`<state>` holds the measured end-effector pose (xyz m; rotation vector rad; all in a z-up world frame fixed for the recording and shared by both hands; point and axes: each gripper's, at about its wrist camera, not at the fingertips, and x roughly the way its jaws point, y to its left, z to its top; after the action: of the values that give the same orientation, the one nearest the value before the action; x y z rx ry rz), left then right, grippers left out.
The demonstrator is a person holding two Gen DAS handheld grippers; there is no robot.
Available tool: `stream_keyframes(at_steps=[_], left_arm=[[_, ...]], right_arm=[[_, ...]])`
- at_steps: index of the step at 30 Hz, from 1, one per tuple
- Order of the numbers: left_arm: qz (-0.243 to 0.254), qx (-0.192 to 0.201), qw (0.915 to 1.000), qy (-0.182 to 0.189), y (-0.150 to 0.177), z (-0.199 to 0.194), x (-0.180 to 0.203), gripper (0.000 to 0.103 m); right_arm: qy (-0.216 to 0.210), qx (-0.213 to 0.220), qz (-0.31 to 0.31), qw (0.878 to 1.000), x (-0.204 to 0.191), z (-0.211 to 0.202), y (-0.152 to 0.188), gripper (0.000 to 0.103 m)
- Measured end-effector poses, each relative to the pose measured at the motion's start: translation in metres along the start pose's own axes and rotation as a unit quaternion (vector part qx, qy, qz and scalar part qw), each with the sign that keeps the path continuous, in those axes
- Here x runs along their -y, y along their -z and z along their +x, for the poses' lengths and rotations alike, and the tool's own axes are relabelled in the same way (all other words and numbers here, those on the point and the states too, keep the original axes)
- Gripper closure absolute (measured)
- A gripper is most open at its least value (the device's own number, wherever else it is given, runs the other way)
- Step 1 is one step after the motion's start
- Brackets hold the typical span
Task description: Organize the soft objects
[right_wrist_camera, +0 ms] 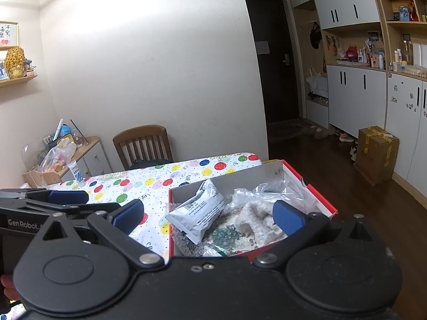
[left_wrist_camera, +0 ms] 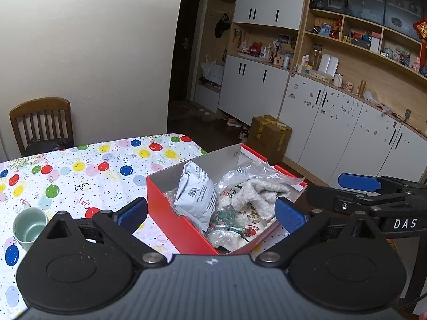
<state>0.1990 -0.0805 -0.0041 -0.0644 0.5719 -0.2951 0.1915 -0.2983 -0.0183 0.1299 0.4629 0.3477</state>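
L gripper [left_wrist_camera: 210, 213] spread wide, nothing held | R gripper [right_wrist_camera: 208, 217] likewise, empty | red cardboard box [left_wrist_camera: 170, 208] seen just ahead of both | in box: crinkly grey pouch [left_wrist_camera: 196, 194], fluffy white fabric [left_wrist_camera: 256, 194], clear plastic bag [left_wrist_camera: 250, 170]

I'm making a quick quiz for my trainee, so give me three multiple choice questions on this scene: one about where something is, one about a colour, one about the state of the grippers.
1. Where is the grey packet?
A. Inside the box
B. On the chair
C. In the cup

2. What colour is the outside of the box?
A. Green
B. Red
C. Black

3. How do the left gripper and right gripper stand?
A. Both shut on the fluffy cloth
B. Left shut on the packet, right open
C. Both open and empty

Answers: 1 A, the packet leans among the bags inside the box. 2 B, its side walls are red. 3 C, each pair of blue pads is spread wide with nothing between them.
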Motion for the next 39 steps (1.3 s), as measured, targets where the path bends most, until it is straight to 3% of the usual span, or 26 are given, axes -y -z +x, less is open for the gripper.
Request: stream_keyframes(at_steps=[39], left_arm=[[-0.003, 0.009, 1.0000, 0.002, -0.0052, 0.0027, -0.0019, 0.001]], right_arm=[[0.007, -0.011, 0.007, 1.000, -0.0015, 0.0052, 0.0032, 0.000]])
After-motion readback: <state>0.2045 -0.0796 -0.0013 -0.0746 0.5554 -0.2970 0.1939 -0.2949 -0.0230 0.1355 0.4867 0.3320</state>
